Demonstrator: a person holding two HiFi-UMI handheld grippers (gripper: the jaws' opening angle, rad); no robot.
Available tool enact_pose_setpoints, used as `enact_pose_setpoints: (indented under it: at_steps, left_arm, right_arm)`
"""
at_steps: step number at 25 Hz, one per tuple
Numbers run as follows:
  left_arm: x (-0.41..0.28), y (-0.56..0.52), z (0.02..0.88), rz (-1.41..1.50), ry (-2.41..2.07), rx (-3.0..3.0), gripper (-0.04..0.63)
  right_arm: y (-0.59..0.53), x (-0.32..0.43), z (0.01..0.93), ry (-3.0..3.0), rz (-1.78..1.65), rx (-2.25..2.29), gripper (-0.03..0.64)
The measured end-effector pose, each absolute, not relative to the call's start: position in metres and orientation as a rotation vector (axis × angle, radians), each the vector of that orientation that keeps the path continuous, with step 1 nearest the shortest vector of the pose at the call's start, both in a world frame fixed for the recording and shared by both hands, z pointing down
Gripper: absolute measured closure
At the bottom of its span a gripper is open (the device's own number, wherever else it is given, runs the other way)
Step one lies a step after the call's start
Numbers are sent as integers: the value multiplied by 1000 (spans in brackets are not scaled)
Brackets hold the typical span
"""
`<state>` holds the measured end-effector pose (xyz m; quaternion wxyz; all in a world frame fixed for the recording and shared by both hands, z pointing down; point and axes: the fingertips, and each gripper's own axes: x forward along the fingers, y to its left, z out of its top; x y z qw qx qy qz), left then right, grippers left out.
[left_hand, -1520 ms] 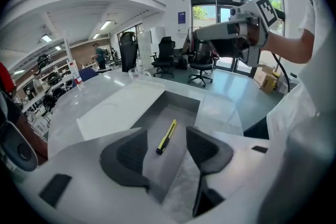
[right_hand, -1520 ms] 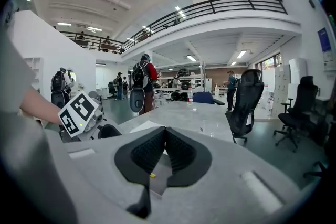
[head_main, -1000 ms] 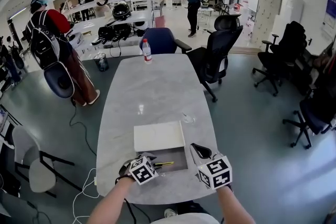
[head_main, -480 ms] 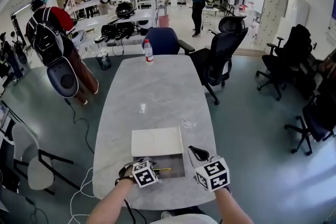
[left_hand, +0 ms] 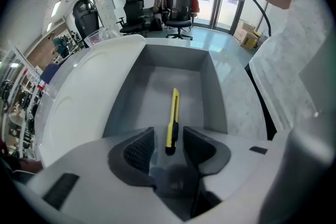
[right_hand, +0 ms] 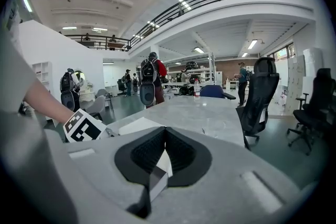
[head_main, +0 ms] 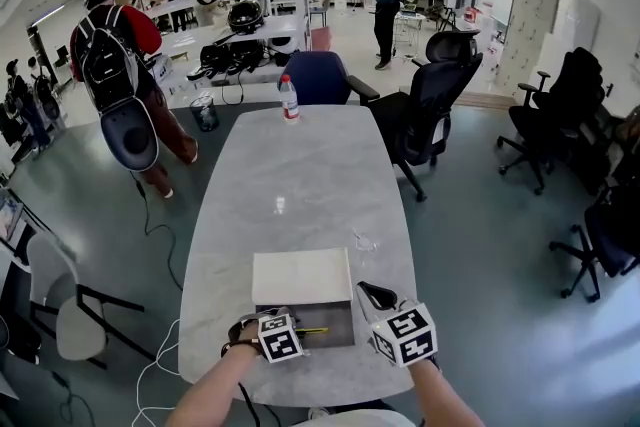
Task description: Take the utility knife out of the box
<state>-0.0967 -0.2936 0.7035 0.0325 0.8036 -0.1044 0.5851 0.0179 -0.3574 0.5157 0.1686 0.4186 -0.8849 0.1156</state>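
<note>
An open grey box (head_main: 335, 320) sits at the near end of the table, its white lid (head_main: 302, 276) lying just behind it. A yellow utility knife (head_main: 312, 330) (left_hand: 172, 115) lies lengthwise on the box floor. My left gripper (head_main: 285, 323) (left_hand: 163, 147) points steeply down into the box. Its jaws are closing, with the knife's black near end between the pads (left_hand: 139, 149) and a gap still showing. My right gripper (head_main: 372, 295) (right_hand: 165, 136) is at the box's right edge, shut with a piece of the box wall (right_hand: 156, 176) between its jaws.
The marble table (head_main: 290, 185) stretches away, with a water bottle (head_main: 290, 98) at its far end and a small clear item (head_main: 365, 242) near the lid. Office chairs (head_main: 425, 110) stand to the right. A person with a backpack (head_main: 115, 65) walks at the left.
My left gripper has sunk deeper into the box, down over the knife's near end. The right gripper has stayed at the box's right edge.
</note>
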Motion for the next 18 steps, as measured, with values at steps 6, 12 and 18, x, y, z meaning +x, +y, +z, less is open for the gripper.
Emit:
enact_pose_setpoints:
  at_steps: [6,12,18]
  left_arm:
    - [-94,-290,706,1794,-242,2444,474]
    - [-95,-289,704,1792,-234,2437,482]
    - [-93,-286,705,1784,-234,2428,523]
  right_arm:
    - [-364,22,518,-2509,336,1187,612]
    - [-362,21,519,-2508,345,1181,612]
    - [-359,23,521,-2504,348,1180,612]
